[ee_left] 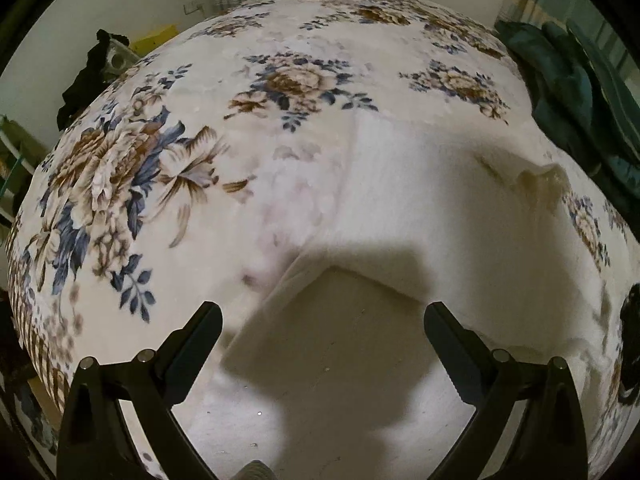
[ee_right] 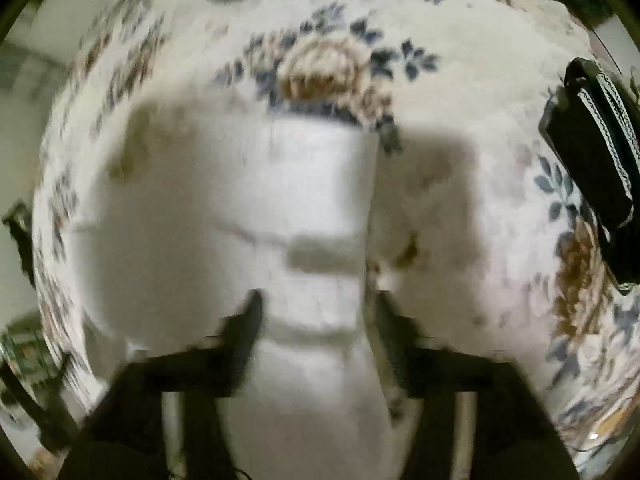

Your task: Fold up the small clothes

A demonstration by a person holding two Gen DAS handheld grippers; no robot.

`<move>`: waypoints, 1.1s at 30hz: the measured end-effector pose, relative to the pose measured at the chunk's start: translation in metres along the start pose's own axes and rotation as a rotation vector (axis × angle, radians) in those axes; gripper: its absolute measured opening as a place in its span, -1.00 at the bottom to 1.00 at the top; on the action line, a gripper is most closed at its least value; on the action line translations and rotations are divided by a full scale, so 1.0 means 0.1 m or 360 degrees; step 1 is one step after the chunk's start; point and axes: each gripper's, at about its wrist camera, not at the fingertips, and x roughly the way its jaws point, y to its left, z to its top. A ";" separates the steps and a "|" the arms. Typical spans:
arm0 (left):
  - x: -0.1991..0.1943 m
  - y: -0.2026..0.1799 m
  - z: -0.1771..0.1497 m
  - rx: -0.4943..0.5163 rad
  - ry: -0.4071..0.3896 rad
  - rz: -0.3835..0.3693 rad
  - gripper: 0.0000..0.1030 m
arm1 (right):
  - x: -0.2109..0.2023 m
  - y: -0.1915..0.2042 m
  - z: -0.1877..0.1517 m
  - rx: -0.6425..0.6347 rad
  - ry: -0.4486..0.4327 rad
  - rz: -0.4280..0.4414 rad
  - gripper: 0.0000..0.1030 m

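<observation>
On the floral bed (ee_left: 280, 80), the white garment (ee_left: 420, 200) lies partly folded; I hold left gripper (ee_left: 323, 314) wide, empty, right gripper (ee_right: 316, 300) wide over its blurred fold. More folds remain, I judge.

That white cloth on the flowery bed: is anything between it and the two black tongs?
Nothing visible is. The white cloth lies bare on the floral blanket, right under the open left tongs. The right tongs are open too, the cloth directly beneath them; that view is blurred.
</observation>
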 end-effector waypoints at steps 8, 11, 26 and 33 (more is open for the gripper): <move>0.04 0.07 0.01 -0.0002 -0.0007 0.0009 1.00 | 0.06 0.39 -0.04 -0.0343 -0.0118 -0.0402 -0.92; 0.00 0.09 0.03 -0.0018 -0.0028 -0.0003 1.00 | -0.38 0.40 -0.05 -0.0313 -0.0344 -0.0401 -0.92; -0.43 -0.29 -0.50 -0.0077 -0.0101 0.0149 1.00 | -0.02 -0.88 0.75 0.0179 0.0089 0.0389 0.04; -0.71 -0.69 -1.15 -0.0208 -0.0001 0.0326 1.00 | 0.89 -0.74 1.20 -0.0027 0.0411 0.0640 -0.06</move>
